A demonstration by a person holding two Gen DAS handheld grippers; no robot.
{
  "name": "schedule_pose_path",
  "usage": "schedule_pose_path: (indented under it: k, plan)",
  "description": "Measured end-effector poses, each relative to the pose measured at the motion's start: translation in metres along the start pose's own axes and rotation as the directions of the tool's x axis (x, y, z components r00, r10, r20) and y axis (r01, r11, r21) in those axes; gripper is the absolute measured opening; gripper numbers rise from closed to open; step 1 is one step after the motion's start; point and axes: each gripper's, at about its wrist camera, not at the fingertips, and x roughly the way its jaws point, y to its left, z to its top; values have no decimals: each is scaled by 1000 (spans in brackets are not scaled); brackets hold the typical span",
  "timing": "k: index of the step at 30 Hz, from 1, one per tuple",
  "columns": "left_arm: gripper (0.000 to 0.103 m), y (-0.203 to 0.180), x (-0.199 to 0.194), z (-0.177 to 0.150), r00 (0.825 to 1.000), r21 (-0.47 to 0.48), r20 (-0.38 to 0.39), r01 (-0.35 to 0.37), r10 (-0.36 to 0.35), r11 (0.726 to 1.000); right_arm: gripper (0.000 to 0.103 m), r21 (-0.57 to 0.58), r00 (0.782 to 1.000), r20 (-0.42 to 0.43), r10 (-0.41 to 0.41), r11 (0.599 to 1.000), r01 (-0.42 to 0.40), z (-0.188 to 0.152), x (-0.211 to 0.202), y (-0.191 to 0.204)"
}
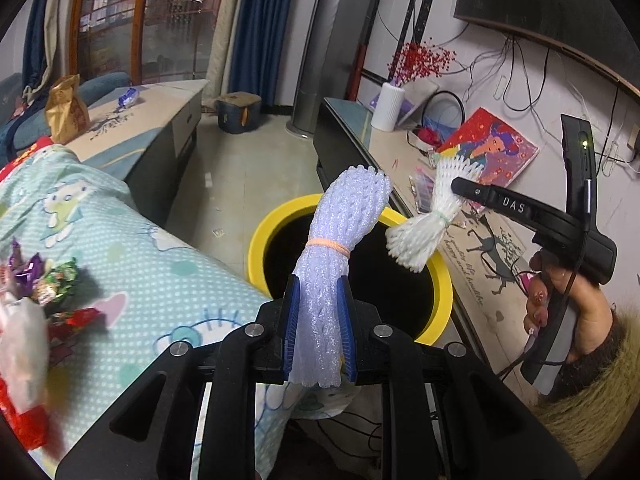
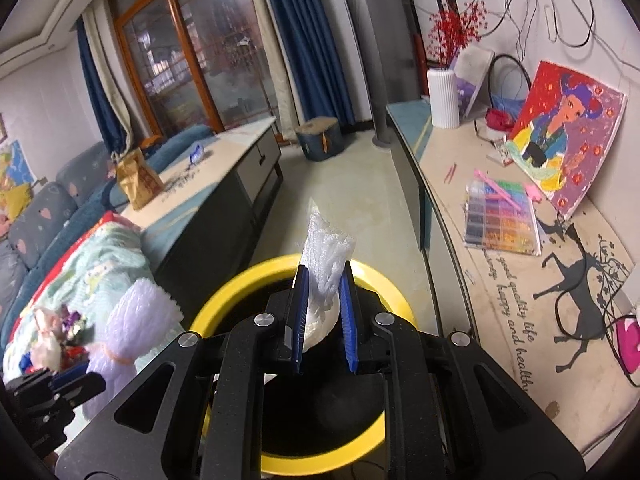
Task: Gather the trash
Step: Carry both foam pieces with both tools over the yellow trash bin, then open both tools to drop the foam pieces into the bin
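Observation:
My left gripper [image 1: 319, 328] is shut on a pale purple foam net bundle [image 1: 340, 236] tied with an orange band, held upright at the near rim of the yellow bin [image 1: 260, 240]. My right gripper [image 2: 324, 316] is shut on a white foam net bundle [image 2: 326, 260] directly above the bin [image 2: 224, 300]. The right gripper [image 1: 460, 188] and its white bundle [image 1: 428, 216] also show in the left wrist view, over the bin's far rim. The purple bundle [image 2: 136, 320] shows at lower left in the right wrist view.
Candy wrappers [image 1: 44, 280] and a white and red bag [image 1: 20, 360] lie on the cartoon-print blanket [image 1: 140, 248] at left. A long counter [image 2: 520, 300] with a bead box [image 2: 500, 220], painting [image 2: 568, 136] and white vase [image 2: 442, 96] runs along the right. A low cabinet [image 2: 224, 168] holds a brown bag [image 2: 138, 180].

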Motion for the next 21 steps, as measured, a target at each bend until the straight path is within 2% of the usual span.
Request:
schedule_pose_path:
  k: [8,9,11,12,14,16,18,21]
  plan:
    - [21,-14,34,4,999,22,-50,9,-8,1000,15,0,998,-59,-24,1000,24,-10,18,-12]
    - [22,-15,40,4,998,18,-62,15,-13,1000,19,3,998,-63,-25,1000,25,-10,19,-13]
    - [26,-15,50,5,997,4,-81,21,-21,1000,33,19,997,-70,-26,999,27,-12,22,-17]
    - [30,-16,56,6,995,1,-93,29,-28,1000,41,27,997,-71,-28,999,30,-12,22,-19]
    - [45,-17,60,6,996,1,-89,28,-28,1000,42,48,998,-64,-26,998,30,-12,21,-22]
    - [75,-18,59,6,997,-10,-70,44,-45,999,51,56,998,-60,-28,998,32,-10,19,-23]
    - [88,-18,56,5,997,-18,-52,56,-57,998,56,63,999,-42,-31,997,34,-9,16,-22]
    - [96,-17,49,4,998,-16,-32,45,-46,999,59,63,999,-33,-30,997,32,-8,14,-21]
